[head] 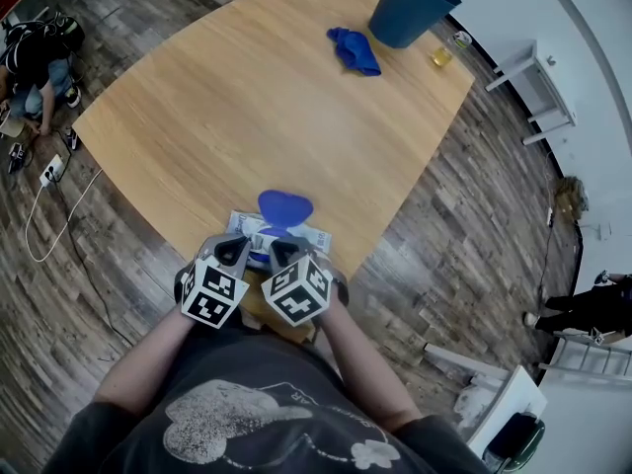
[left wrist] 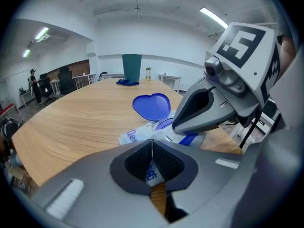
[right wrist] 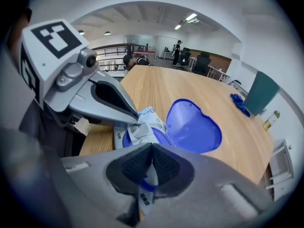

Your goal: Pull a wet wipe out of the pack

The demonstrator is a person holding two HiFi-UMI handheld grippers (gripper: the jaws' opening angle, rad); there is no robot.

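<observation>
Wipe — between left fingers

1. 1 desk.
2. 1 pack of wet wipes, with 1 blue heart-shaped lid.
3. 2 grippers: 1 left gripper and 1 right gripper.
4. 1 blue cloth.
5. 1 dark teal bin.
6. 1 small bottle of yellowish liquid.
7. 2 people on the floor in the head view: 1 crouching person and 1 standing person.

Pack near edge hidden beneath left tongs, right tongs; bin cut off at top.
</observation>
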